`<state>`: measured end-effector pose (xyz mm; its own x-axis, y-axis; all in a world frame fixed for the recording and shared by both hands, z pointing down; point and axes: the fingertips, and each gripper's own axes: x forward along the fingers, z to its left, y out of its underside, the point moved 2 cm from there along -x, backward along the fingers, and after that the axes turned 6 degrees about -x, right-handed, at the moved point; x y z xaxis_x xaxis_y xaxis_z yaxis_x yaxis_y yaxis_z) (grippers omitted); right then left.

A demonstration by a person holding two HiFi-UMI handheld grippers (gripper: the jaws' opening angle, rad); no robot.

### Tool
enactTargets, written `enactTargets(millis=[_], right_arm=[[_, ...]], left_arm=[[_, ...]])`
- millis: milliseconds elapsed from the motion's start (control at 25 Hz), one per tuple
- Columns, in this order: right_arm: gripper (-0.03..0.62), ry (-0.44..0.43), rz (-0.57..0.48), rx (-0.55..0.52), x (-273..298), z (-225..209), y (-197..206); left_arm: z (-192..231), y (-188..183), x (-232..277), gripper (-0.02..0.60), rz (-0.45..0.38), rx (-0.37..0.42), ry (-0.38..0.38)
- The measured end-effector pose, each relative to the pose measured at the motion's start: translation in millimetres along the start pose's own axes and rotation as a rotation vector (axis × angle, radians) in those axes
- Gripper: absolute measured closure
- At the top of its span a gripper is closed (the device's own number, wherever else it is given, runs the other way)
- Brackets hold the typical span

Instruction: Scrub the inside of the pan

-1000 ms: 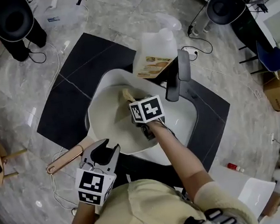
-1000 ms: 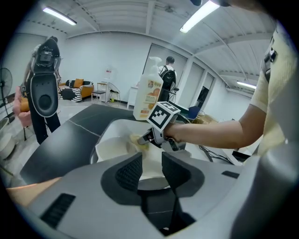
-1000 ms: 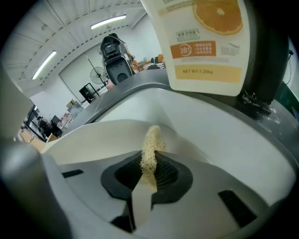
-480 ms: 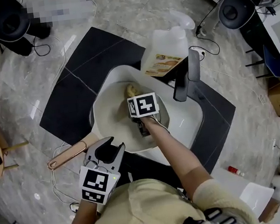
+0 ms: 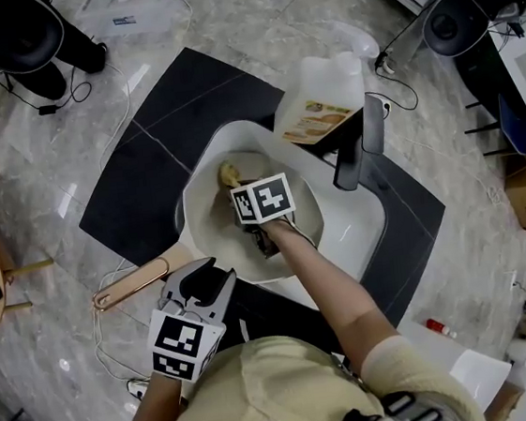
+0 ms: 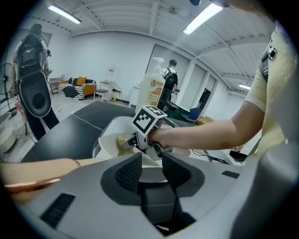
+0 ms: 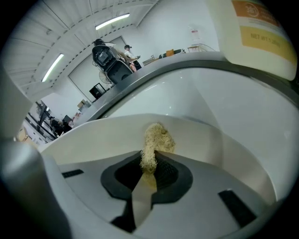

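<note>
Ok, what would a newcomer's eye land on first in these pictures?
Probably the right gripper, shut on a straw-coloured scrubber down inside the cream pan that sits in the white sink. Next, the left gripper, open and empty, beside the pan's copper-coloured handle, and the big jug at the sink's far side.

Our bare right arm (image 5: 325, 278) stretches forward, the grey right gripper (image 7: 152, 163) pinching a straw-yellow fibrous scrubber (image 7: 158, 137) between closed jaws. Our grey left gripper (image 6: 152, 163) hangs close to our body, jaws parted, empty.
</note>
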<state>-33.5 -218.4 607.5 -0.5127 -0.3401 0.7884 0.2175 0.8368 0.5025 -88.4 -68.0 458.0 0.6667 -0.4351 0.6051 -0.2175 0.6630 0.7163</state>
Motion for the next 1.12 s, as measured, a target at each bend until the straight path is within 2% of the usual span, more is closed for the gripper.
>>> enactTargets(millis=[480, 760, 1120], right_arm=[[0.54, -0.201, 0.03, -0.129, -6, 42, 3], [0.54, -0.352, 0.073, -0.267, -20, 78, 12], [0.539, -0.493, 0.174, -0.456, -41, 101, 32]], left_arm=[[0, 1, 0, 0.448, -0.001, 0.015, -0.004], [-2, -1, 1, 0.448, 0.001, 0.031, -0.006], [-3, 0, 4, 0.448, 0.004, 0.034, -0.007]])
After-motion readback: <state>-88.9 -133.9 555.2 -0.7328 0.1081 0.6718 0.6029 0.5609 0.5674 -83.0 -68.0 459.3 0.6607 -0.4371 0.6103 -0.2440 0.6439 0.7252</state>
